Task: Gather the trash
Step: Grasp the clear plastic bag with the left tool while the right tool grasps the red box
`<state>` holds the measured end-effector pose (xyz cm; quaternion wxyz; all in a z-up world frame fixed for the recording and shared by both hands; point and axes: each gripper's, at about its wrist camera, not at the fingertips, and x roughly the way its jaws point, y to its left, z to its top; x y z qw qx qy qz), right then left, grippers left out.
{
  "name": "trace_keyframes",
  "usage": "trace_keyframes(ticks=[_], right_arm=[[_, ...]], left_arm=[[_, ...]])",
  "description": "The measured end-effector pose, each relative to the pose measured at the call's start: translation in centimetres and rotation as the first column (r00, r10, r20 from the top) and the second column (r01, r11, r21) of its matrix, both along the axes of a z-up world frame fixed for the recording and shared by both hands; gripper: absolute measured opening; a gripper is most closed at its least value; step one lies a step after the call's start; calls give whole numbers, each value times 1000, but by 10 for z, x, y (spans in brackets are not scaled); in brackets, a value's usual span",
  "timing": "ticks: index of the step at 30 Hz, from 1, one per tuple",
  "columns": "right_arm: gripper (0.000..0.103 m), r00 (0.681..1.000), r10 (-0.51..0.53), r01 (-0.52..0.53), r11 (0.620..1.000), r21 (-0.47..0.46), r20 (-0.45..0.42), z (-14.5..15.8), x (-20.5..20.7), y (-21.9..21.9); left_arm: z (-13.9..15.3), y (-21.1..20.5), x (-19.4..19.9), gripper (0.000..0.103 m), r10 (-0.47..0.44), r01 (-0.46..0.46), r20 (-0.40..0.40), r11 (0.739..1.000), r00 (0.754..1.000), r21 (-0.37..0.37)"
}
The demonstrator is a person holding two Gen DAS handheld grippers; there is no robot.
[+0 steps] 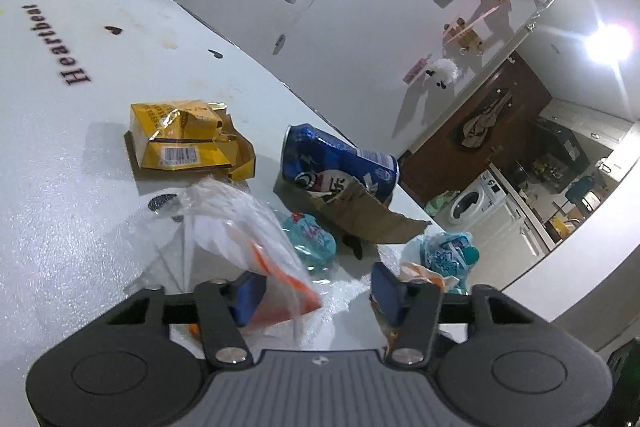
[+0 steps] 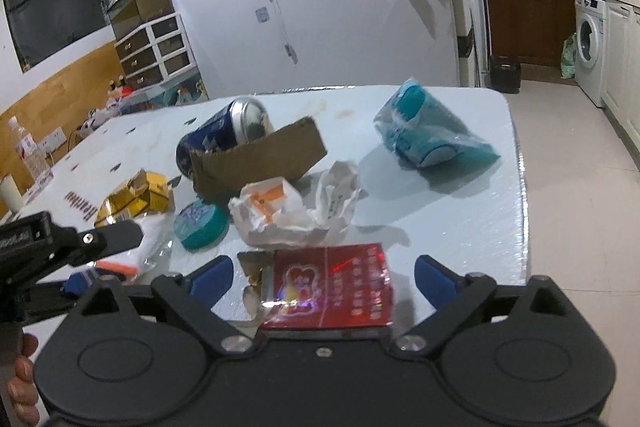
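Trash lies on a white table point(image 1: 60, 187). My left gripper point(image 1: 318, 293) is open low over it, and a clear plastic bag with an orange strip point(image 1: 264, 259) sits between its blue pads, against the left one. In the right wrist view the left gripper point(image 2: 108, 259) straddles that bag point(image 2: 120, 267). My right gripper point(image 2: 324, 281) is open around a red cigarette pack point(image 2: 328, 287) at the table's near edge, pads apart from it. Beyond lie a blue can point(image 2: 224, 135), a cardboard strip point(image 2: 256, 159), crumpled white paper point(image 2: 288, 215) and a yellow box point(image 2: 136, 199).
A teal round lid point(image 2: 200, 223) lies by the paper and a teal plastic-wrapped pack point(image 2: 428, 131) at the far right. A water bottle point(image 2: 30, 151) stands far left. The table edge point(image 2: 520, 187) drops to a tiled floor, with a washing machine point(image 2: 588, 43) beyond. A person's hand point(image 2: 20, 379) holds the left gripper.
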<state>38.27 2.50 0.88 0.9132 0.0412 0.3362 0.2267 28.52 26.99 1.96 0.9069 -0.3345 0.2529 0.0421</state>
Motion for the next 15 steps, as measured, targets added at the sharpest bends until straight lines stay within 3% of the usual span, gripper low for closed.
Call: trace_keyframes(ticks=[5, 9, 15], right_arm=[[98, 1000, 29, -29, 998, -50, -11, -5, -4, 12], [95, 1000, 28, -26, 994, -104, 12, -8, -9, 18], [91, 999, 37, -38, 994, -99, -8, -4, -16, 13]], left_arm=[[0, -3, 3, 27, -3, 5, -31, 999, 1000, 40], [1, -15, 3, 16, -39, 43, -45, 993, 998, 113], [5, -39, -1, 11, -69, 87, -75, 960, 995, 267]])
